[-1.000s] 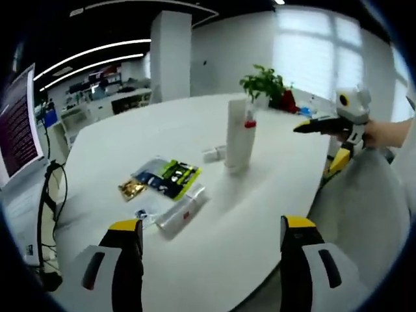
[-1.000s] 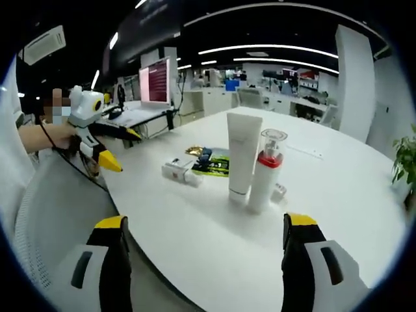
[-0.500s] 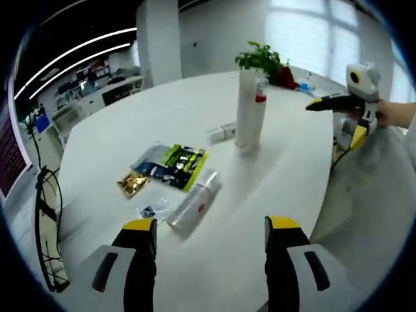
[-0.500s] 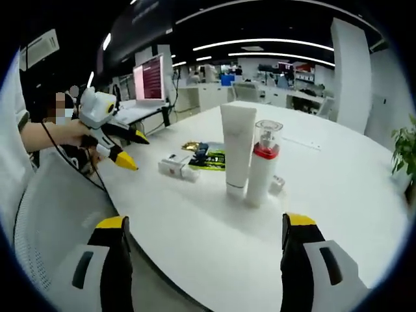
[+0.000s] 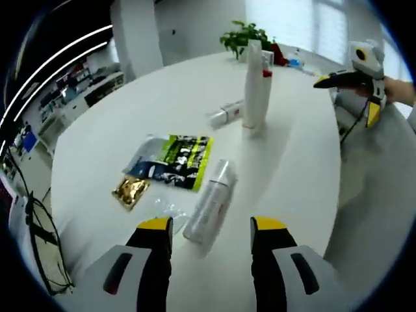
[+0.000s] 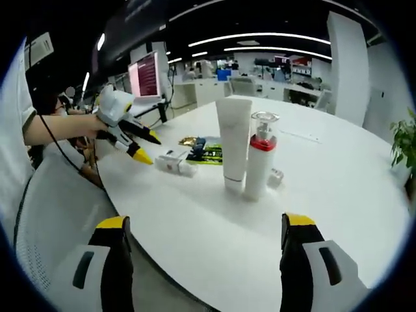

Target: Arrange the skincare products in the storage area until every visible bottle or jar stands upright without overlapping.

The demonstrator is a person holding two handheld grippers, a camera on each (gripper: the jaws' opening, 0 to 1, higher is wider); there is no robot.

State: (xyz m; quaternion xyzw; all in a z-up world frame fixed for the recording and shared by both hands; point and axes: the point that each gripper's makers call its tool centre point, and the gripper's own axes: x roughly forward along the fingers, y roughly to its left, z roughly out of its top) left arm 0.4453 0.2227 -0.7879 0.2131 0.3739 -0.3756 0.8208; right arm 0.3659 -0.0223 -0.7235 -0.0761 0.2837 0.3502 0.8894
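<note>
On the white worktop (image 5: 299, 162), near its edge, a clear tube (image 5: 209, 201) lies flat before the left gripper (image 5: 211, 229), whose fingers are open and empty. Mid-worktop, with free room around, a white tube (image 6: 233, 143) and pump bottle (image 6: 259, 164) stand upright, touching. The right gripper (image 6: 205, 227) is wide open, empty.

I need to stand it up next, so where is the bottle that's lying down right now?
In the left gripper view, the lying bottle rests on the white table just ahead of the left gripper, beside the green packet.
</note>
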